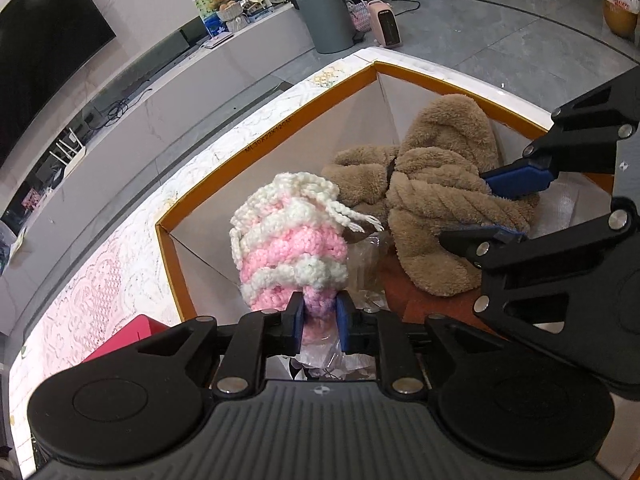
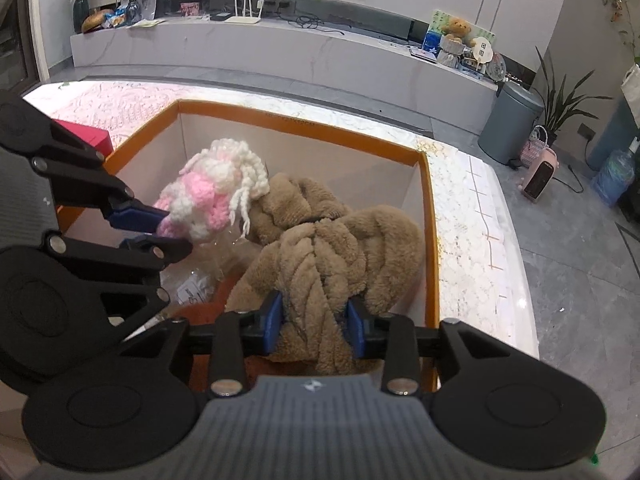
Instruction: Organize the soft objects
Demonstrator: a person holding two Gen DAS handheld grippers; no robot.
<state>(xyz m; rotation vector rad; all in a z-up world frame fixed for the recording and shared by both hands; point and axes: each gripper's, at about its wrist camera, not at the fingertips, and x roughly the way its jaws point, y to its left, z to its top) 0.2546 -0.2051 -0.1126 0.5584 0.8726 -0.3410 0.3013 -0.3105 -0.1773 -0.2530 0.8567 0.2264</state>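
We hold two soft things over the orange-rimmed white cardboard box (image 1: pixel 280 128) on the lace-patterned bench (image 2: pixel 472 216).

Our left hand-held gripper (image 1: pixel 318 318) pinches the bottom end of the pink-and-white crocheted drawstring pouch (image 1: pixel 288 240), jaws narrow around it. Our right hand-held gripper (image 2: pixel 314 322) clasps a twisted fold of the tan fleecy plush garment (image 2: pixel 340 248), which lies inside the box beside the pouch.

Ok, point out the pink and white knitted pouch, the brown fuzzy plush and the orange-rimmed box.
pink and white knitted pouch (image 1: pixel 286 236), left wrist view, striped body
brown fuzzy plush (image 2: pixel 340 252), right wrist view, twisted middle
orange-rimmed box (image 2: pixel 296 126), right wrist view, far rim
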